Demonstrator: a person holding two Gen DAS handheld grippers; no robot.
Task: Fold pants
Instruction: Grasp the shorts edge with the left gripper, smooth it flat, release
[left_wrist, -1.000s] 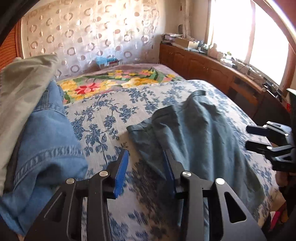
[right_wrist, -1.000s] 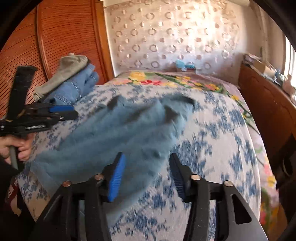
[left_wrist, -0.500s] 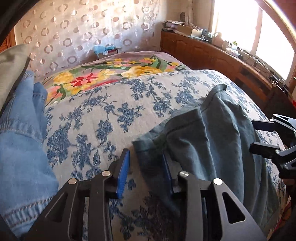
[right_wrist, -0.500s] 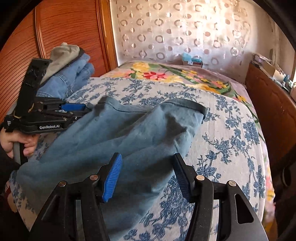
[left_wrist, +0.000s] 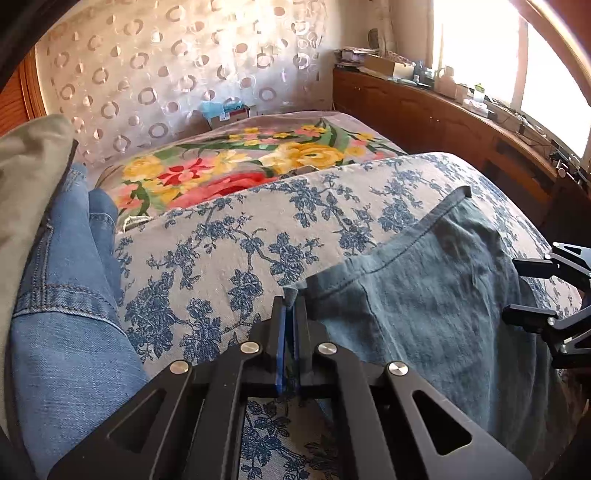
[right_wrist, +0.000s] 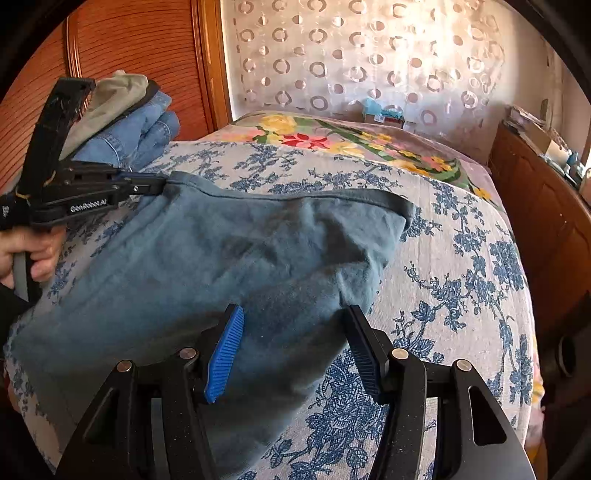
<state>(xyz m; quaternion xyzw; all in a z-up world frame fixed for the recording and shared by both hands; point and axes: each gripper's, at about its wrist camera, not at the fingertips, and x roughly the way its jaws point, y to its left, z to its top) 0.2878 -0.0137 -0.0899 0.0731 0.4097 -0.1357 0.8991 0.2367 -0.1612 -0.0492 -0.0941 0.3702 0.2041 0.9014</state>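
My left gripper (left_wrist: 289, 314) has its 2 fingers pressed together on the hemmed corner of the blue-grey pants (left_wrist: 424, 295), which lie spread on the blue floral bedspread (left_wrist: 229, 236). My right gripper (right_wrist: 295, 347) is spread wide above the pants' near edge, gripping nothing; cloth lies between and beneath its blue pads (right_wrist: 225, 354). The opposite hem corner rests flat toward the wooden cabinet (right_wrist: 546, 218) side. A stack of folded jeans (right_wrist: 144, 129) topped by a beige garment (right_wrist: 107, 99) sits to my left against the wooden headboard (right_wrist: 122, 40).
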